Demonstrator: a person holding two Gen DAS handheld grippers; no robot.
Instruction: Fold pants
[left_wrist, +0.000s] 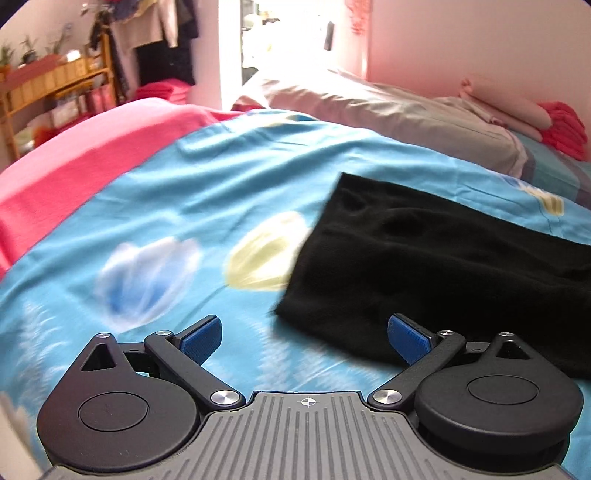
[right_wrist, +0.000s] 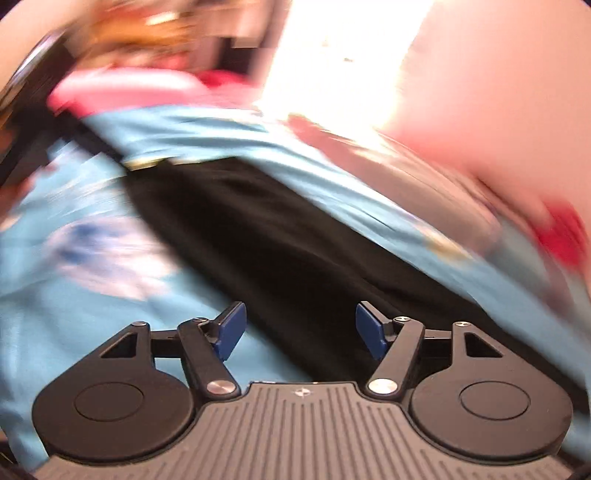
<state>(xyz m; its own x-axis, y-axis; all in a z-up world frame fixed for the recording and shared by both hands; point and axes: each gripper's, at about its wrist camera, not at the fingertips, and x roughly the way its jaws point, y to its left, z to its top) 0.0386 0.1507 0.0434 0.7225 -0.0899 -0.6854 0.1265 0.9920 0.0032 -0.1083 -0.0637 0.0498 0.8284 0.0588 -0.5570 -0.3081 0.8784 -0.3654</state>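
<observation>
Room: pale pink walls, a bright doorway at the back, a wooden shelf (left_wrist: 55, 79) with potted plants at far left, garments hanging beside it.
Surface: a bed under a turquoise cover (left_wrist: 192, 192) printed with white-blue and pale yellow flower shapes; a pink blanket (left_wrist: 74, 155) lies along its left edge.
Far side of bed: a beige pillow (left_wrist: 388, 110); beyond it, folded peach and red laundry (left_wrist: 546, 122) stacked against the wall.
Task object: the black pants (left_wrist: 443, 258) lie flat on the cover, right of centre in my left view, one straight edge running diagonally toward the near side.
My left gripper (left_wrist: 304, 334): jaws wide apart, nothing between the blue pads (left_wrist: 201, 338); the right-hand pad stands over the near corner of the pants, contact not discernible.
My right gripper (right_wrist: 300, 330): jaws spread, nothing clamped; the pants (right_wrist: 277, 240) run as a dark diagonal band beneath and ahead of it.
Right view quality: heavily motion-blurred; whether my right pads touch the fabric cannot be told.
</observation>
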